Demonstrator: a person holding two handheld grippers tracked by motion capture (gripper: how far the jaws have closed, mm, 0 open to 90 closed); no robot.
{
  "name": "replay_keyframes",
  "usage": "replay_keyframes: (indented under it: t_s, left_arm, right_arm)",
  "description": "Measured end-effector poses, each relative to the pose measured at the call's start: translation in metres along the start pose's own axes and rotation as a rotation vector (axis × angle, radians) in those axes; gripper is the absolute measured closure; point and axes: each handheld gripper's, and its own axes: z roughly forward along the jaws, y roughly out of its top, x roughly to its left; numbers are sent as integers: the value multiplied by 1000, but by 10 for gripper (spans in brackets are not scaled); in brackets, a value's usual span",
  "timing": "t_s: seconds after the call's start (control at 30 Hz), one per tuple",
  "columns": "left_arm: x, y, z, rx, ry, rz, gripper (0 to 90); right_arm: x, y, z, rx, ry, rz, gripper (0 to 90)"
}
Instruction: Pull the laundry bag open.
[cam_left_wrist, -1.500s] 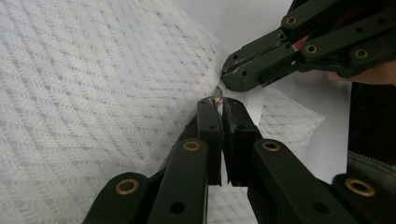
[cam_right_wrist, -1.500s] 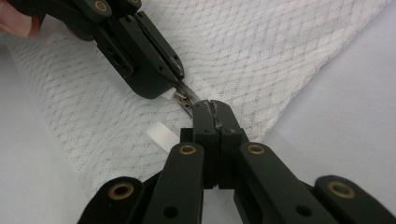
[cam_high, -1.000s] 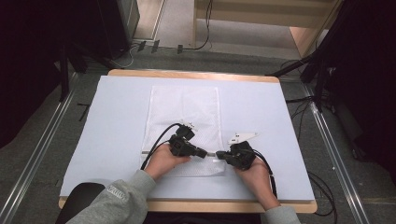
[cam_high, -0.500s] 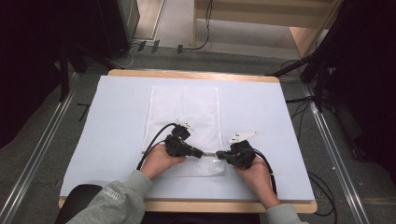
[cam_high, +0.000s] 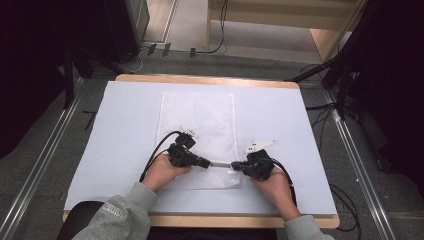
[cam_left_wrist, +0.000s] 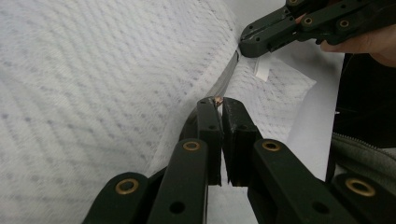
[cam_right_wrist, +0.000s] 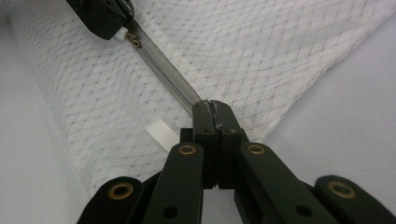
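A white mesh bag lies flat on a pale blue surface, its long axis running away from the person, its near end between the two hands. A grey zipper crosses that near end from side to side.

The left gripper sits at the left part of the zipper, held by the left hand. In the left gripper view its jaws are pressed together on a small brass-coloured zipper pull, with the mesh rising in a fold to their left. The zipper runs from these jaws toward the other gripper.

The right gripper sits at the right end of the zipper, held by the right hand. In the right gripper view its jaws are clamped together on the end of the zipper tape, where the mesh meets the bare surface. A small white fabric tab projects from the bag's edge just beside these jaws.

In the high view the two grippers face each other, tips near but apart, with a short stretch of grey zipper taut between them. A black cable trails from each gripper toward the person; a grey three-cornered plate tops the right gripper. The person's grey sleeves enter from the near edge of the surface.
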Motion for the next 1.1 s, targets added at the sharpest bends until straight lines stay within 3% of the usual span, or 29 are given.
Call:
replay_keyframes:
  t_s: [0.7,1.1]
  left_arm:
    - [6,-14,-31,-25,6,-27,879]
    - [13,-22,-48,-15,18,-35,879]
  right_arm:
    - [-2,0,0,-1,14,-36,900]
    - [-2,0,0,0,18,-29,900]
